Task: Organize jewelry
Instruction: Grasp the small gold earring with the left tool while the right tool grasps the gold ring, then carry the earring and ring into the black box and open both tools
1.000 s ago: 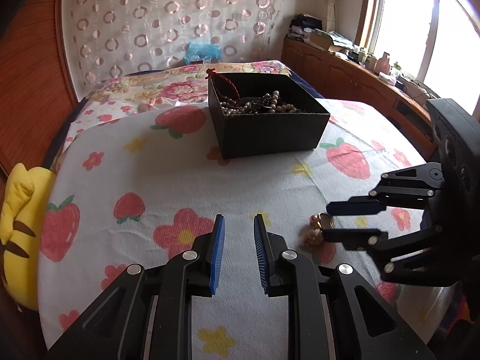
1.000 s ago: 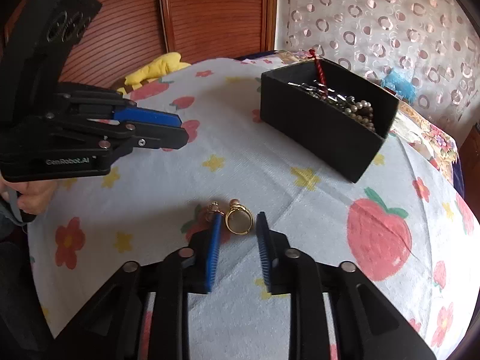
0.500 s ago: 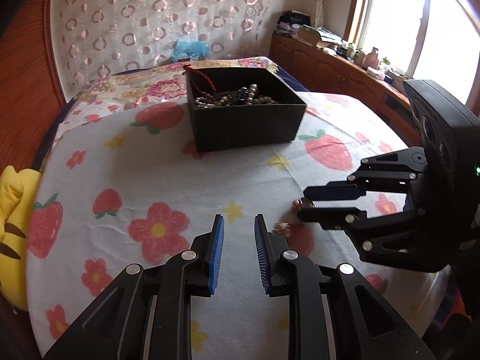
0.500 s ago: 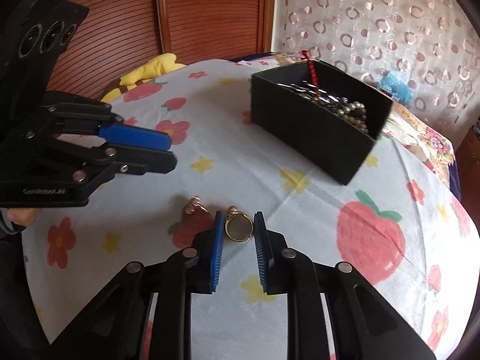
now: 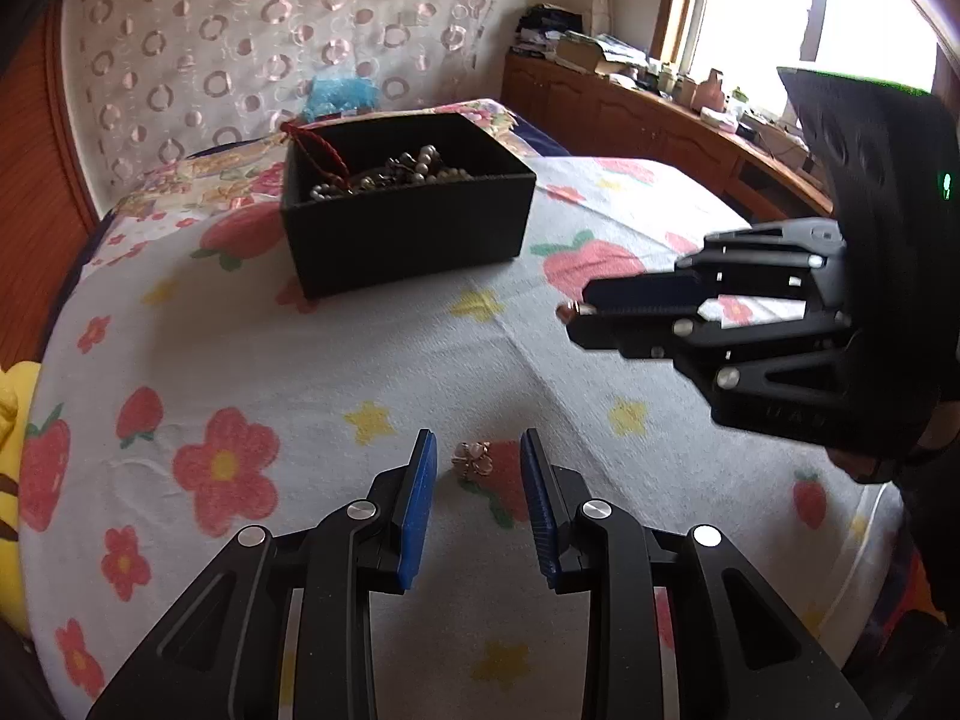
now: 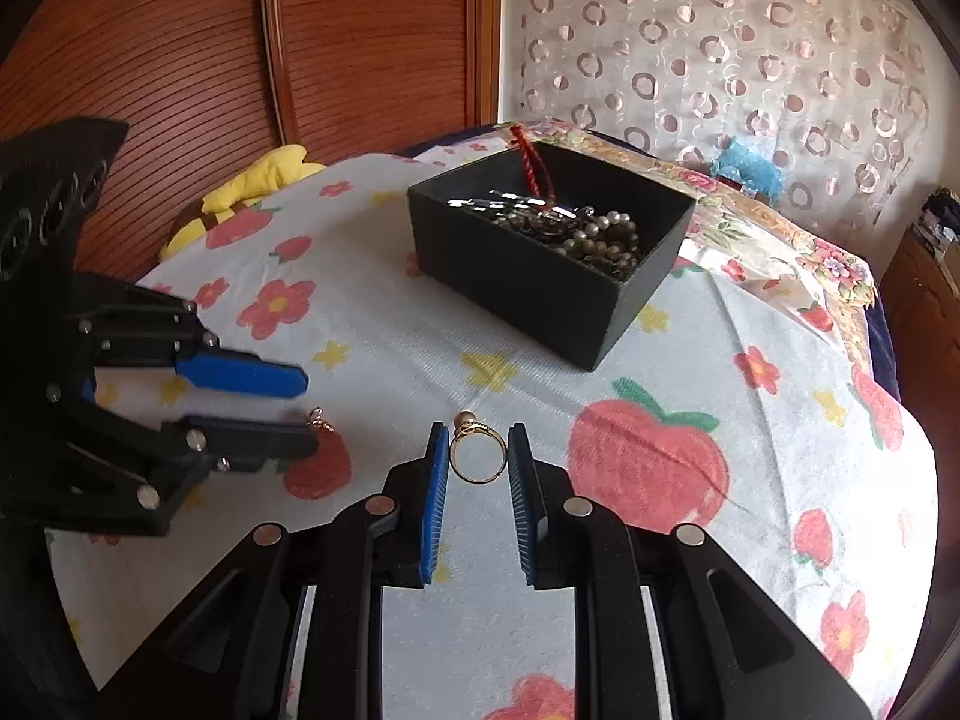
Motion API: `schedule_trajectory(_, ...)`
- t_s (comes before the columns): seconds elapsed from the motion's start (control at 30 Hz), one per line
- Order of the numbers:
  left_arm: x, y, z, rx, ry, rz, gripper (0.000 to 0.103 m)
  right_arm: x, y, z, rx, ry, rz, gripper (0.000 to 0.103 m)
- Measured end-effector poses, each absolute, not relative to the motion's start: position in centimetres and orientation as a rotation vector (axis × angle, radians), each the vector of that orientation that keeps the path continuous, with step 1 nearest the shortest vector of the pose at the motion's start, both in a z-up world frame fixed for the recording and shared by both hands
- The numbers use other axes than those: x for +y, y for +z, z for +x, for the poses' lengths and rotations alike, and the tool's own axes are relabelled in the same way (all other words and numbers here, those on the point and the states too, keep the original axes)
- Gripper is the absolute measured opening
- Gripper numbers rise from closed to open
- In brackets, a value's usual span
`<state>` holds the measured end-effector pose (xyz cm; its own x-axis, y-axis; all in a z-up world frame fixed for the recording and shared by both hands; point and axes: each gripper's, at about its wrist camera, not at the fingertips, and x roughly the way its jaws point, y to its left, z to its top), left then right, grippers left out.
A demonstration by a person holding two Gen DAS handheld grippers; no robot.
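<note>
Right wrist view shows my right gripper [image 6: 478, 468] has crept up until its open jaws sit around the gold ring [image 6: 477, 461], my left gripper [image 5: 474, 492] now gapes around the earring [image 5: 473, 459], and the black box [image 6: 540, 294] waits nearby.

A yellow plush toy [image 6: 252, 192] lies beside the strawberry-print bedspread [image 6: 750, 420], near wooden panelling [image 6: 180, 60].

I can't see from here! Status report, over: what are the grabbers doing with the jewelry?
Right gripper open, gold ring between its jaws on the cloth. Left gripper open around a small earring. Black box ahead, nothing blocking.
</note>
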<state>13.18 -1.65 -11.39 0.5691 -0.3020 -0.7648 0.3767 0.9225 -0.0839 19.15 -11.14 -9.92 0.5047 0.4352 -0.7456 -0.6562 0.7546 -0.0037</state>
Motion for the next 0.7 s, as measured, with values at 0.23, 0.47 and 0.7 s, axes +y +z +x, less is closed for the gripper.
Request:
schedule_trajectory(0.23,-1.5,-11.8,13.7,0.886,-0.401,0.083,0.011,-11.6,-9.0,19.6,0.758,0.671,-0.272,0.022)
schedule_trajectory(0.47,-0.9,-10.7,14.5,0.857,-0.379,0.056,0.011,-11.4,-7.4,21.0,0.716,0.662,-0.268,0.022)
schedule_trajectory(0.7,0.1,-7.1,16.7,0.767,-0.356,0.045,0.011,-11.6,-5.4,24.0,0.672,0.645,-0.230,0.022)
